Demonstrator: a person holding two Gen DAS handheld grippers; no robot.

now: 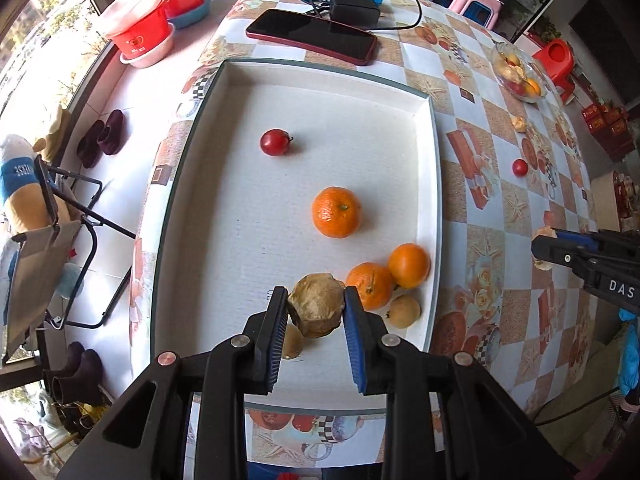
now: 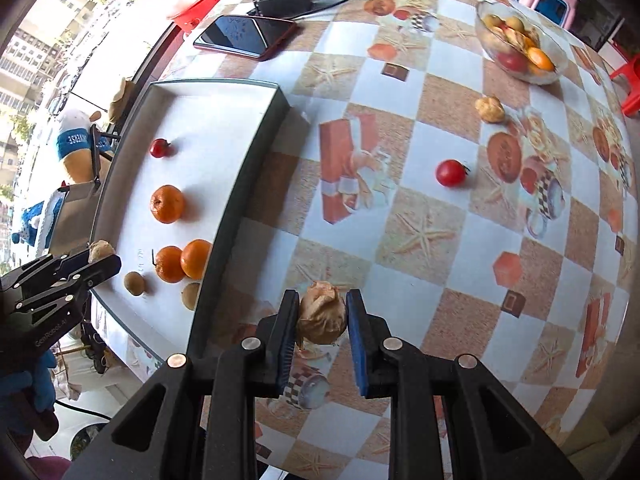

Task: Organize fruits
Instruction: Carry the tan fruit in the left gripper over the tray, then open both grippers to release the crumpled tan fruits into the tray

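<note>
A: While the left gripper (image 1: 316, 304) is hanging over the near end of the white tray (image 1: 434, 184), it is clamping a tan, papery husked fruit (image 1: 316, 310) between its two blue pads, jaws set narrow around it.

B: And that fruit is sitting right at the fingertips, above the tray floor, just beside a pair of mandarins (image 1: 386, 274) crowding the tray's right wall.

A: Two small brown longans are lying close by as well, one (image 1: 405, 311) right of the gripper, the other (image 1: 291, 342) peeking out beneath the left finger.

B: Further up the tray, a single mandarin (image 1: 337, 212) is resting in the middle, and a cherry tomato (image 1: 274, 142) is sitting well beyond it.

A: Over to the right gripper (image 2: 322, 316): it is pinching a second husked fruit (image 2: 322, 314) the same way, jaws nearly together on it.

B: That one is hovering over the patterned tablecloth (image 2: 400, 120), just outside the tray's right wall.

A: Out on the cloth, another cherry tomato (image 2: 451, 173) and a loose husked fruit (image 2: 490, 109) are lying well apart from the gripper.

B: Behind them a glass bowl (image 2: 560, 65) is holding mixed fruit, and a phone (image 2: 246, 35) is lying past the tray's far end.
</note>
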